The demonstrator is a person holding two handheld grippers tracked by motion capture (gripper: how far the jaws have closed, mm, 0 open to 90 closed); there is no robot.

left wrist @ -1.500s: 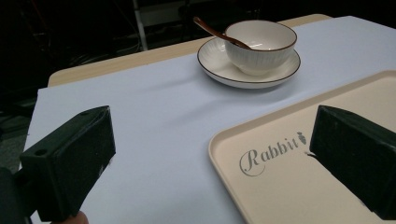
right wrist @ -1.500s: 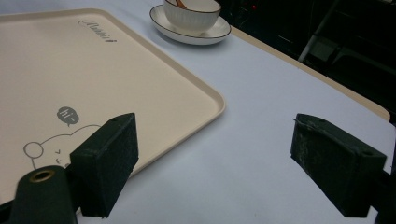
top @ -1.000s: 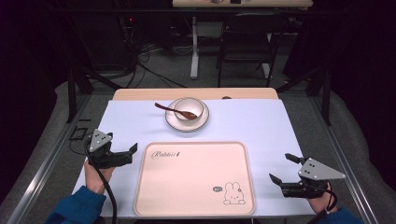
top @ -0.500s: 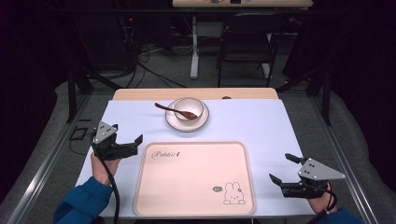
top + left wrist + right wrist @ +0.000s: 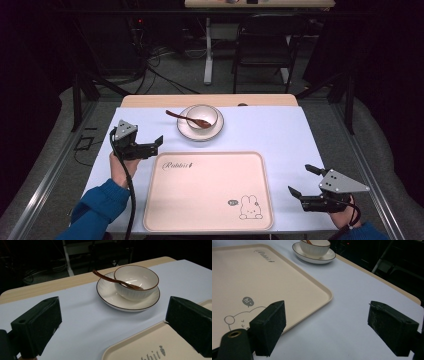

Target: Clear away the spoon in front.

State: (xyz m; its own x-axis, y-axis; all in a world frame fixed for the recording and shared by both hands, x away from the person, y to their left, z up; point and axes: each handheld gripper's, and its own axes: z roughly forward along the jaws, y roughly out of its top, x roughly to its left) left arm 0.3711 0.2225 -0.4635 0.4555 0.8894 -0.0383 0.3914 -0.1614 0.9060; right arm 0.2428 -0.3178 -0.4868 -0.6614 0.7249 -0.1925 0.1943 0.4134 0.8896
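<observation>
Two grippers, both wide open and empty; left gripper (image 5: 159, 141) aimed at bowl (image 5: 202, 116).
Bowl sits on saucer (image 5: 186, 131) just beyond tray (image 5: 210, 220), spoon (image 5: 182, 117) resting in it. Ceramic, probably stiff, slick, breakable: grip the rim. Right gripper (image 5: 301, 180) beside tray.

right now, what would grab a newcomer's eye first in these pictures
Probably the big pale pink plastic tray with a rabbit drawing, lying bare on the near middle of the white-covered table. Behind it stands a white ribbed bowl on a white saucer, a brown spoon resting in it. The left gripper points toward them, open; the right gripper waits open beside the tray.
</observation>
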